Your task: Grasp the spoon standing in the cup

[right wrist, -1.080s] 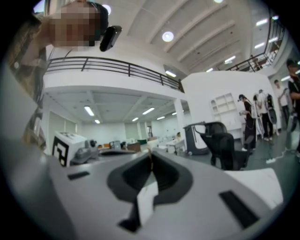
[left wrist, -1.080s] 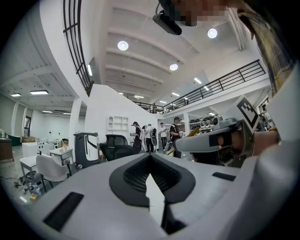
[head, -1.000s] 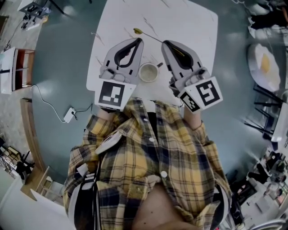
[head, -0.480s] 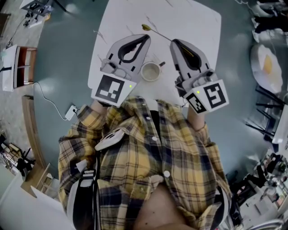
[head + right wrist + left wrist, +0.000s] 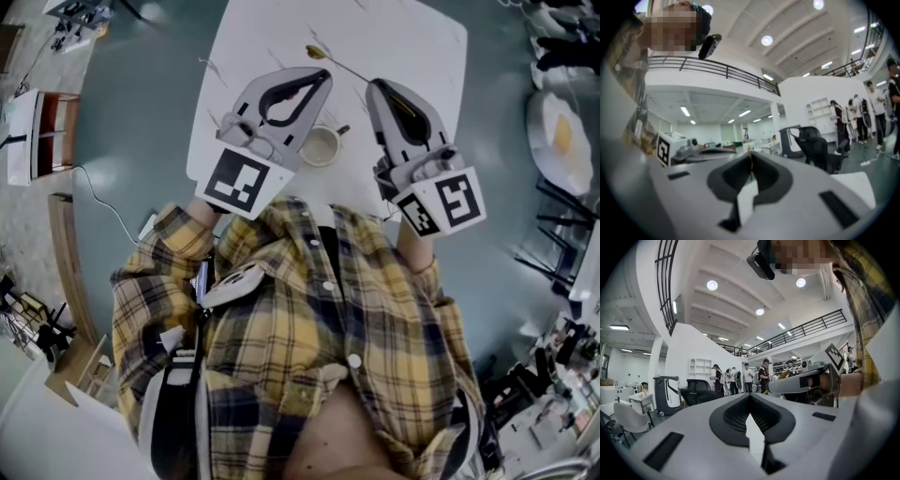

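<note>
Spoon [image 5: 317, 52], likely light, stiff and slick, is pinched by its handle end in the right gripper [image 5: 373, 84], bowl toward ten o'clock; left gripper [image 5: 327, 74] pressed together, empty.

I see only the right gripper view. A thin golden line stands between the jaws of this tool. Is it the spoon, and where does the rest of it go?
Observer: Yes. In the head view the right tool is shut on the handle of the spoon, which reaches out over the white table, bowl end away from the tool.
Operator: Is the cup under it?
Observer: No. The cup stands nearer the person, between the two tools, with no spoon in it.
Operator: And the other one?
Observer: The left tool has its jaws together in its own view, with nothing between them.
</note>
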Demonstrator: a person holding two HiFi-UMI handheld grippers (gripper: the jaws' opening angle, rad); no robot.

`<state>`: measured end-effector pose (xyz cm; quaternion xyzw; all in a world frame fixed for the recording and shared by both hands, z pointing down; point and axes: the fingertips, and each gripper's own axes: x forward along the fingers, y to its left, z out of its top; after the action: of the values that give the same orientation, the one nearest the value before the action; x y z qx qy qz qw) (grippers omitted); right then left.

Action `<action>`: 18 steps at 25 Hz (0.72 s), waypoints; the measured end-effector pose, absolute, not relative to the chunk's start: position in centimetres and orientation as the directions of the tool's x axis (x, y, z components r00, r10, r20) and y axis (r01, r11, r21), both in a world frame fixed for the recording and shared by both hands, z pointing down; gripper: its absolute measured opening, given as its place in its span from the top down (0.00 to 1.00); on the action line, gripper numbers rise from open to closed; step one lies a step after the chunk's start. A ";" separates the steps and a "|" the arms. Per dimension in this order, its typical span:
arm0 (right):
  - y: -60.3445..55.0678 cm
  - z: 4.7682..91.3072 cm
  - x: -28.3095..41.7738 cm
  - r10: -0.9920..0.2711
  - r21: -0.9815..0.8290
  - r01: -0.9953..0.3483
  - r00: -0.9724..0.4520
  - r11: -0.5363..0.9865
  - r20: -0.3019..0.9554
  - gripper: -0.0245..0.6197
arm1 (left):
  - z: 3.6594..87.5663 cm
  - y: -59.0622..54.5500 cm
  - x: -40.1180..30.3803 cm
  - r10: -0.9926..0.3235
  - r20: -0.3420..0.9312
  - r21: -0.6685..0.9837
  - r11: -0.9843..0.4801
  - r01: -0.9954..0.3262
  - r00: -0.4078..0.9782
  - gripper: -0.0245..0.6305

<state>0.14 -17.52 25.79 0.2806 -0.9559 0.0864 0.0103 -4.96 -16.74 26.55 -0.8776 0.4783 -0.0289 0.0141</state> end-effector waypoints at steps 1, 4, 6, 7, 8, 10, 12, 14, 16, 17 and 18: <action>-17.6 25.8 0.1 -0.536 -0.161 -0.539 -0.842 0.827 0.068 0.91 | 26.5 -16.7 -4.9 -0.839 0.036 -0.049 -0.545 -0.837 0.544 0.94; -17.6 25.6 0.1 -0.543 -0.164 -0.545 -0.838 0.822 0.061 0.91 | 26.4 -16.7 -4.9 -0.834 0.035 -0.044 -0.551 -0.833 0.550 0.94; -17.6 25.7 0.2 -0.546 -0.164 -0.548 -0.836 0.820 0.062 0.91 | 26.5 -16.7 -5.0 -0.834 0.038 -0.042 -0.552 -0.833 0.551 0.94; -17.5 25.8 0.2 -0.545 -0.164 -0.547 -0.836 0.821 0.063 0.91 | 26.5 -16.7 -5.0 -0.833 0.040 -0.042 -0.553 -0.832 0.551 0.94; -17.6 25.9 0.3 -0.544 -0.163 -0.546 -0.837 0.822 0.064 0.91 | 26.6 -16.7 -5.0 -0.833 0.040 -0.044 -0.553 -0.832 0.552 0.94; -17.7 26.0 0.3 -0.544 -0.158 -0.546 -0.837 0.822 0.063 0.91 | 26.7 -16.8 -5.0 -0.832 0.037 -0.054 -0.555 -0.830 0.554 0.94; -17.7 26.0 0.4 -0.545 -0.157 -0.548 -0.836 0.822 0.063 0.91 | 26.7 -16.8 -4.9 -0.828 0.038 -0.059 -0.560 -0.826 0.559 0.94; -17.6 26.0 0.3 -0.543 -0.159 -0.546 -0.837 0.822 0.066 0.91 | 26.8 -16.8 -4.8 -0.824 0.042 -0.055 -0.567 -0.822 0.565 0.94; -17.5 25.9 0.2 -0.541 -0.158 -0.544 -0.839 0.824 0.066 0.91 | 26.7 -16.7 -4.7 -0.819 0.046 -0.055 -0.574 -0.817 0.572 0.94; -17.5 25.9 0.2 -0.540 -0.157 -0.543 -0.839 0.825 0.067 0.91 | 26.7 -16.7 -4.7 -0.816 0.048 -0.058 -0.578 -0.814 0.576 0.94; -17.5 25.9 0.2 -0.539 -0.155 -0.542 -0.840 0.826 0.068 0.91 | 26.7 -16.7 -4.7 -0.814 0.049 -0.061 -0.580 -0.812 0.578 0.94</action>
<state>0.16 -17.49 25.87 0.2828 -0.9554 0.0844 0.0105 -4.67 -16.71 26.68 -0.8882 0.4578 -0.0357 0.0162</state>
